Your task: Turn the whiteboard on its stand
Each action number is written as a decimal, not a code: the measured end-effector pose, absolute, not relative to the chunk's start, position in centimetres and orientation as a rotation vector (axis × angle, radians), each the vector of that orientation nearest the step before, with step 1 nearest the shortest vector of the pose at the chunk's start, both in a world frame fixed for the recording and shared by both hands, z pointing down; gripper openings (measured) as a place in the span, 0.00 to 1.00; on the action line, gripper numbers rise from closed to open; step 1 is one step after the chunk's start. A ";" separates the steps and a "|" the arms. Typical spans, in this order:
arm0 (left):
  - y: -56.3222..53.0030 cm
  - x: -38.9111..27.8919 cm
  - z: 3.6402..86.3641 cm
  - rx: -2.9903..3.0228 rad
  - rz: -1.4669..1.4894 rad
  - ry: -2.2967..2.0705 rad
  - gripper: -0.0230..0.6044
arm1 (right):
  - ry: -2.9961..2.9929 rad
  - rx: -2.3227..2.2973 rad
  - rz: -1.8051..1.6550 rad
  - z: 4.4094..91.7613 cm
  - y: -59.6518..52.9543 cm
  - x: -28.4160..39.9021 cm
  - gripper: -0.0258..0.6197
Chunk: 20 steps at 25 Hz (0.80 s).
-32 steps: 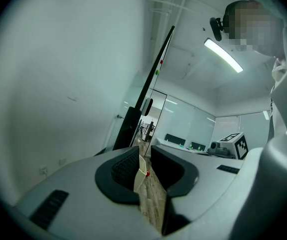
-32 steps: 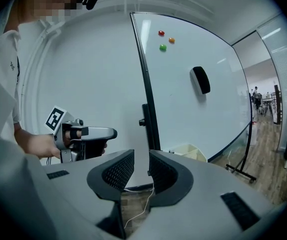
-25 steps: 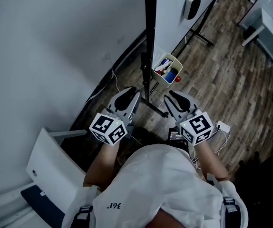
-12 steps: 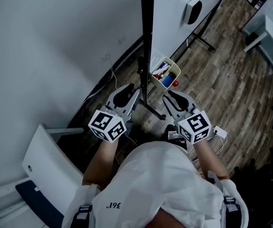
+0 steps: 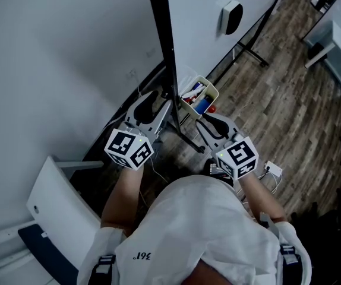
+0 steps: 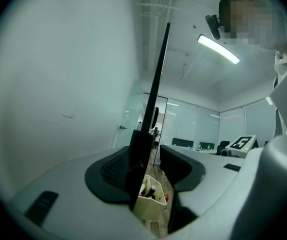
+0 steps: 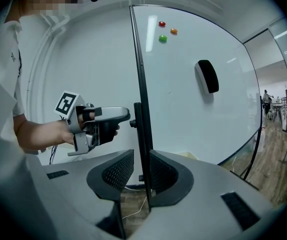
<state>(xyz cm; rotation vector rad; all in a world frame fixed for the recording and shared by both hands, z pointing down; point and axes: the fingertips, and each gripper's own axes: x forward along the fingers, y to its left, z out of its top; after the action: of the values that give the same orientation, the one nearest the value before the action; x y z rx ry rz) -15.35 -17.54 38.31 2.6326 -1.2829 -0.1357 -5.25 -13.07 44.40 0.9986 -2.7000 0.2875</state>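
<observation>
Black frame edge unclamped, the whiteboard [image 5: 218, 34] could swing freely on its stand, and a hard turn might spill the marker tray [image 5: 199, 94]. Its near edge stands upright between both pairs of jaws. The left gripper [image 5: 156, 100] has just been opening around it, and the right gripper [image 5: 206, 123] stands apart, unclamped.

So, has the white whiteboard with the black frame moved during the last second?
Yes. In the head view the whiteboard and its black frame edge have swung left toward the grey wall, while the white desk stayed put.
</observation>
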 end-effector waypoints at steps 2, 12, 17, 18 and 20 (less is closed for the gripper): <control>-18.2 -14.8 37.8 2.657 -0.125 -1.288 0.34 | -2.705 0.989 0.285 44.4 -13.2 -5.2 0.19; -21.4 -13.1 36.7 2.714 -0.062 -1.313 0.36 | -2.720 0.968 0.278 44.2 -13.8 -5.4 0.19; -22.4 -12.2 36.6 2.758 -0.037 -1.265 0.36 | -2.718 0.980 0.286 44.2 -13.9 -5.1 0.19; -22.5 -12.1 36.6 2.764 -0.036 -1.257 0.36 | -2.716 0.984 0.288 44.3 -14.0 -5.1 0.19; -22.8 -11.9 36.6 2.776 -0.037 -1.236 0.36 | -2.712 0.995 0.291 44.4 -14.0 -4.8 0.19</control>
<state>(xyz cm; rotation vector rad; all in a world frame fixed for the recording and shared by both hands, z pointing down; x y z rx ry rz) -11.85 -22.81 36.58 2.7759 -1.2364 -0.0366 -4.82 -14.00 44.36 0.9953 -2.7121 0.2913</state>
